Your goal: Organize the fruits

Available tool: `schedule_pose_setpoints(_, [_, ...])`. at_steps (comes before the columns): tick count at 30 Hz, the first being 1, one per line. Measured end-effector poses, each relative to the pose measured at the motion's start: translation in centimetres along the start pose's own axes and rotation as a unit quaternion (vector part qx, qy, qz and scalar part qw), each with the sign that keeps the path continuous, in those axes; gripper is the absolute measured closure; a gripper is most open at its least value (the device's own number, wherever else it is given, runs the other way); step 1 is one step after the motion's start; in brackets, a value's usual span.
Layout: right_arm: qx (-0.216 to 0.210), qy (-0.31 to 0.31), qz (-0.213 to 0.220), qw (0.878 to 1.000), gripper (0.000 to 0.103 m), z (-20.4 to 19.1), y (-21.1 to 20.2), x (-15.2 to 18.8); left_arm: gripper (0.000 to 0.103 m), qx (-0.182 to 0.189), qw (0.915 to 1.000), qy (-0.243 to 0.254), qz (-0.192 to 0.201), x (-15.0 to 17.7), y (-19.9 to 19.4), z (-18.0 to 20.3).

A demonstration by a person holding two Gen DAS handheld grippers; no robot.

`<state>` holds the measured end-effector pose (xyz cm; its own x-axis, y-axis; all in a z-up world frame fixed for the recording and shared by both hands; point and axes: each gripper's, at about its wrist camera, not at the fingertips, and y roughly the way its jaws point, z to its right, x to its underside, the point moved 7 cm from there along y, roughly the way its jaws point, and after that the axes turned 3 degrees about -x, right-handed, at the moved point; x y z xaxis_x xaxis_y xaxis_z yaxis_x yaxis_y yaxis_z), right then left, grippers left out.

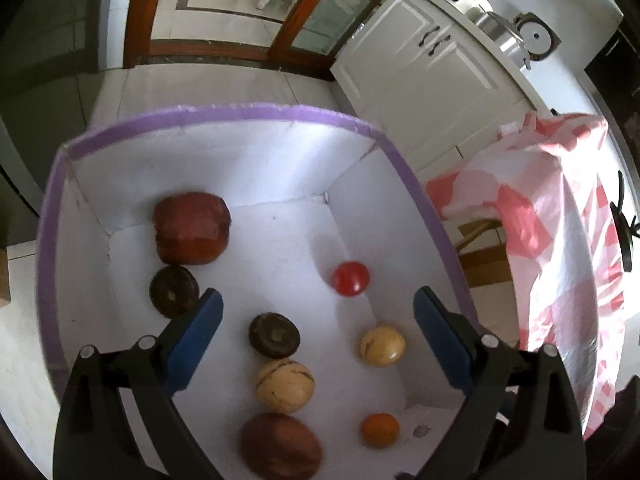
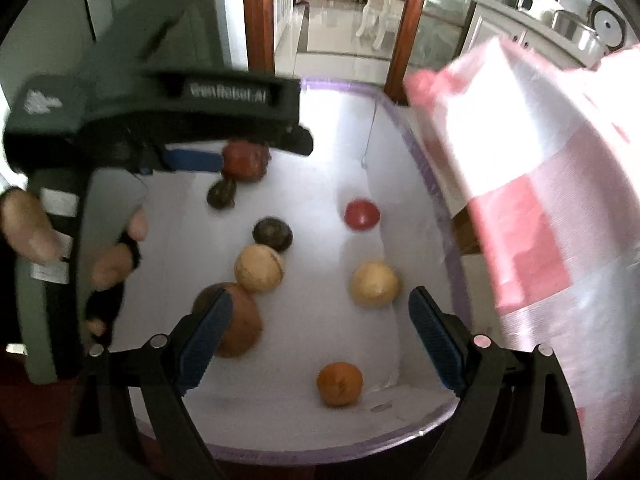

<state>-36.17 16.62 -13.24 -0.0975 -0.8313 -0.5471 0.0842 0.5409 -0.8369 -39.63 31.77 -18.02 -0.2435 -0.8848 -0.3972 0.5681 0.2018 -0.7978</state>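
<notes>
Purple-rimmed white box [image 1: 224, 114] holds scattered fruit; left claw [image 1: 318, 308] and right claw [image 2: 320, 308] gape apart, empty.

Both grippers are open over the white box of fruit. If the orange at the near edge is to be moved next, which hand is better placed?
Right, probably. The right gripper hangs open almost directly above the orange, while the left gripper sits over the striped pale fruit, with the orange off to its side.

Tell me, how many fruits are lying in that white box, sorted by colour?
Dark red, large: 1
Bright red, small: 1
Dark brown, round: 2
Pale yellow, striped: 2
Reddish brown, oval: 1
Orange: 1
Total: 8 fruits in the box
</notes>
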Motion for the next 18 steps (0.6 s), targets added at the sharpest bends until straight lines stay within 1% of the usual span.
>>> schedule_pose_setpoints(2, [-0.006, 0.013, 0.020, 1.000, 0.016, 0.4, -1.5, -0.6, 0.007, -0.006, 0.9999, 0.001, 0.015, -1.0, -1.0, 0.2])
schedule_pose_setpoints(4, [-0.014, 0.037, 0.048, 0.998, 0.016, 1.2, -3.7, -1.5, 0.007, -0.020, 0.9989, 0.007, 0.042, -2.3, -2.4, 0.7])
schedule_pose_setpoints(6, [-0.019, 0.059, 0.077, 0.995, 0.016, 2.2, -5.9, -2.3, 0.002, -0.042, 0.9964, 0.014, 0.072, -3.7, -3.9, 1.4])
schedule_pose_setpoints(8, [-0.025, 0.085, 0.120, 0.989, 0.016, 3.4, -8.9, -3.4, 0.002, -0.055, 0.9933, 0.025, 0.099, -5.0, -5.5, 2.5])
schedule_pose_setpoints(9, [-0.024, 0.092, 0.135, 0.986, 0.016, 3.8, -10.0, -3.7, 0.002, -0.056, 0.9915, 0.034, 0.113, -5.5, -6.2, 3.4])
schedule_pose_setpoints(11, [-0.020, 0.117, 0.180, 0.976, 0.016, 5.5, -13.7, -4.3, 0.002, -0.054, 0.9851, 0.067, 0.149, -6.5, -8.0, 6.4])
schedule_pose_setpoints(14, [-0.003, 0.156, 0.242, 0.958, 0.016, 8.6, -18.8, -4.3, 0.002, -0.043, 0.9705, 0.128, 0.200, -7.0, -10.3, 11.8])
schedule_pose_setpoints(15, [0.007, 0.167, 0.257, 0.952, 0.016, 9.5, -20.0, -4.0, 0.002, -0.035, 0.9618, 0.162, 0.218, -6.8, -11.0, 14.5])
schedule_pose_setpoints(16, [0.025, 0.183, 0.276, 0.943, 0.016, 11.1, -21.8, -3.5, 0.002, -0.027, 0.9544, 0.190, 0.228, -6.6, -11.5, 16.9])
schedule_pose_setpoints(17, [0.041, 0.197, 0.288, 0.936, 0.016, 12.3, -22.9, -3.0, 0.002, -0.022, 0.9486, 0.211, 0.234, -6.5, -11.6, 18.9])
schedule_pose_setpoints(18, [0.062, 0.220, 0.302, 0.926, 0.016, 14.2, -24.3, -2.1, 0.002, -0.015, 0.9416, 0.236, 0.240, -6.1, -11.7, 21.0])
